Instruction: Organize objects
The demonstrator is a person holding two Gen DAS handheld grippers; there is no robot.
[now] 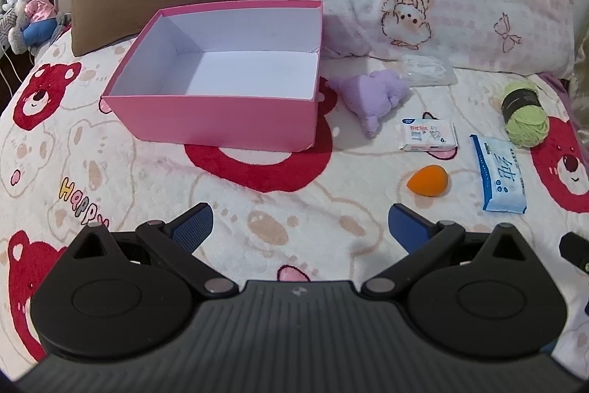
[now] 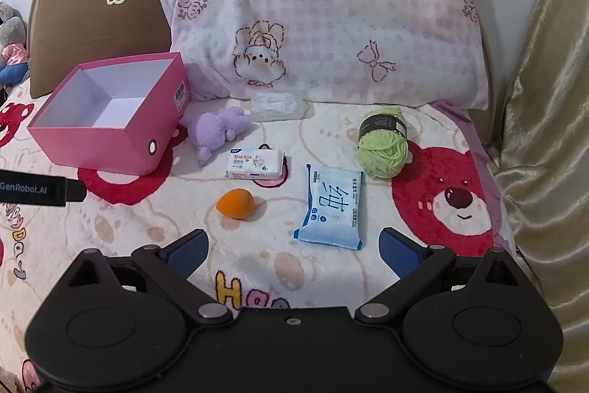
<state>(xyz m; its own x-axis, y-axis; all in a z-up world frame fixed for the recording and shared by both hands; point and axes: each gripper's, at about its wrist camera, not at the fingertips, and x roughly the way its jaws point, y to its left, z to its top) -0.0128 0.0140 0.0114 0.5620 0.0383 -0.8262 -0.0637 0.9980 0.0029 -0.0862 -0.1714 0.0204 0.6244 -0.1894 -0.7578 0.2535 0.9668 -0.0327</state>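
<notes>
Pink box (image 1: 221,120) sits empty on the bear-print blanket (image 2: 331,267), its long side running left to right. Right of it lie a purple plush (image 2: 217,131), orange sponge (image 2: 235,204), green yarn (image 2: 383,150) and a blue wipes pack (image 2: 331,205) lengthwise away from the camera. Left gripper (image 1: 300,227) and right gripper (image 2: 292,251) hover spread wide, holding nothing.

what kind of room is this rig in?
Most likely a bedroom: the items lie on a bed with a bear-print blanket, a pink checked pillow against the headboard, and plush toys to one side.
</notes>
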